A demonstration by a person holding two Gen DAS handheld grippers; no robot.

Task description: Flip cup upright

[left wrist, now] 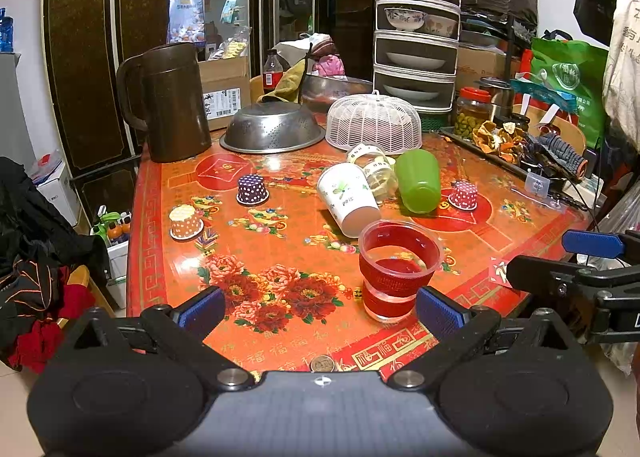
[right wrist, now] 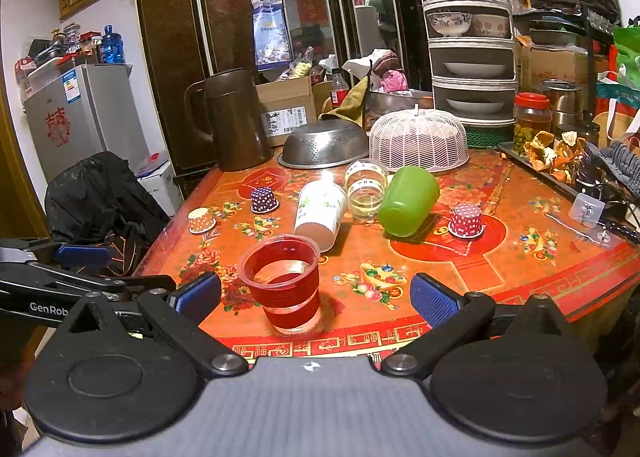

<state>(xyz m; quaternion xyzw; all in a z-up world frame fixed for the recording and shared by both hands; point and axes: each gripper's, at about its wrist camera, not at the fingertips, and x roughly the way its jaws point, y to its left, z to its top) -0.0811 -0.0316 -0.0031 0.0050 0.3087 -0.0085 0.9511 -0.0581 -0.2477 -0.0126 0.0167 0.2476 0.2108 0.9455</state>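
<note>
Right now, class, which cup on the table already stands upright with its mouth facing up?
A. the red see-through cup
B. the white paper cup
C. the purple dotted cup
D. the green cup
A: the red see-through cup stands on its base with its open rim on top, while the green cup and the white paper cup lie on their sides.
</note>
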